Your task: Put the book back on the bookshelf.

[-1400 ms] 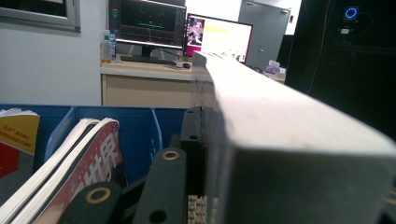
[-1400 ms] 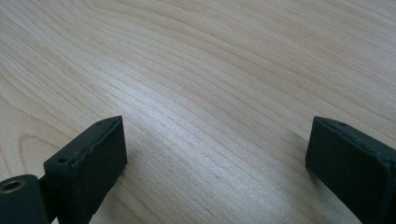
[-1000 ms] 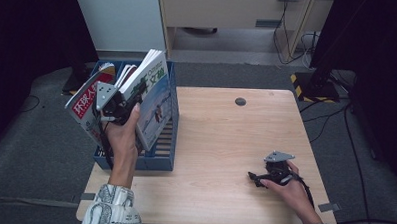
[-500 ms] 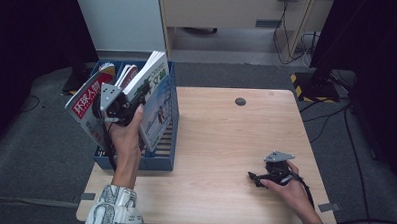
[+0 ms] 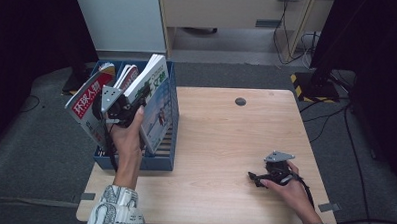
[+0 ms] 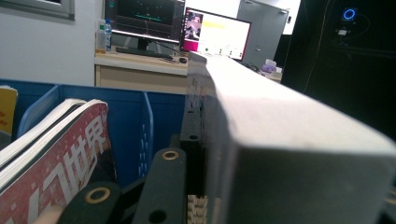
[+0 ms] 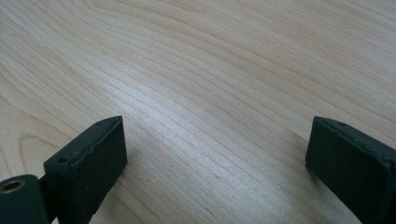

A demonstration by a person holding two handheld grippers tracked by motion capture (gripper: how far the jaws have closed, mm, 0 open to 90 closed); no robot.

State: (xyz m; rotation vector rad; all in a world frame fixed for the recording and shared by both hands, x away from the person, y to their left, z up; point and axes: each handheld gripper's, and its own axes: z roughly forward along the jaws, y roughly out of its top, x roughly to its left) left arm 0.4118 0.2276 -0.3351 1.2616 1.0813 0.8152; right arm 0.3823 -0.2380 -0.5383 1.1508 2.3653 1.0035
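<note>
My left gripper [image 5: 128, 107] is held up over the blue crate [image 5: 134, 163], shut on a thick white-edged book [image 5: 155, 96] that stands tilted above the crate's right side. In the left gripper view one black finger [image 6: 166, 186] presses the book's page block [image 6: 280, 140], and the other finger is hidden behind it. A red magazine [image 5: 87, 101] leans in the crate just left of that gripper. My right gripper [image 5: 254, 177] rests low on the wooden table [image 5: 220, 138] near its front right. Its jaws stand wide apart over bare wood [image 7: 217, 149].
More magazines stand in the crate's back compartments [image 5: 125, 75]. A round cable hole [image 5: 240, 101] sits near the table's far edge. Beyond the table are a white cabinet [image 5: 119, 19] and a desk with monitors [image 6: 215, 35]; grey floor lies around the table.
The left hand and its book have shifted only very slightly. The right hand has stayed still.
</note>
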